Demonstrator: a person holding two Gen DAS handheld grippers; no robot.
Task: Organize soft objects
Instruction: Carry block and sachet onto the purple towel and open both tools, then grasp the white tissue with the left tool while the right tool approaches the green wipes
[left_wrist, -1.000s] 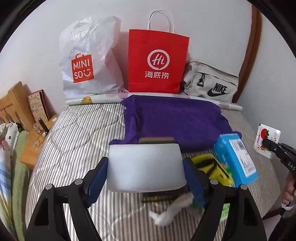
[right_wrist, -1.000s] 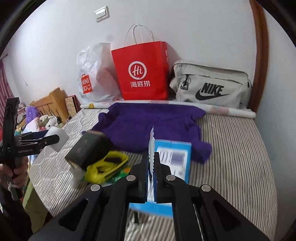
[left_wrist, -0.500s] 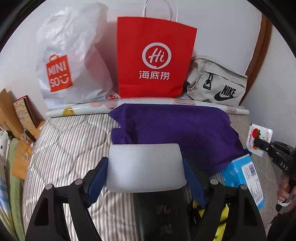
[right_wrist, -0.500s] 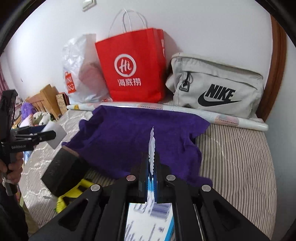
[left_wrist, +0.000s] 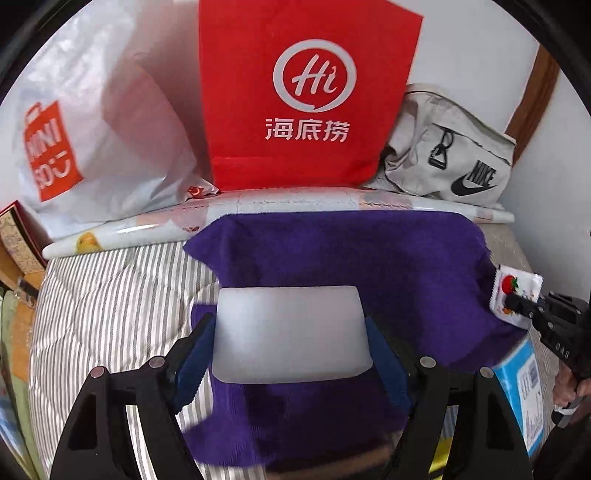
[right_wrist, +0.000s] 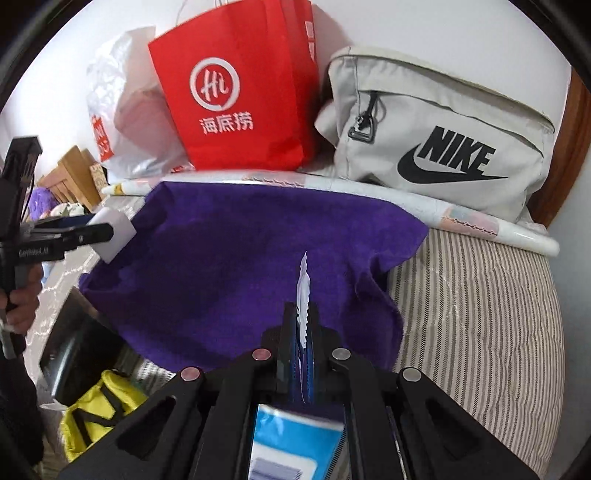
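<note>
A: What's the left gripper (left_wrist: 291, 354) doing?

B: Its fingers (left_wrist: 194, 354) stand wide and pinch a white block (left_wrist: 290, 334) by its two ends. The block may be foam; I can't tell. Past and under those fingers lies the purple cloth (left_wrist: 351, 251), spread on the striped bed (left_wrist: 110, 295).

A: And the right gripper (right_wrist: 302, 325)?

B: Fingers pressed nearly together, clamping a thin white sachet (right_wrist: 303, 291) edge-on, its serrated edge sticking out past the fingertips. In the left wrist view the same sachet (left_wrist: 515, 299) shows fruit printed on its face.

A: What's beyond the fingers?

B: The purple cloth again, then a long pale roll (right_wrist: 406, 195), and against the wall a red paper bag (right_wrist: 236, 88), a white plastic bag (left_wrist: 96, 140) and a grey Nike bag (right_wrist: 443, 136). Just below the right fingers there's a blue box (right_wrist: 291, 443); left of them, something yellow (right_wrist: 99, 406).
</note>
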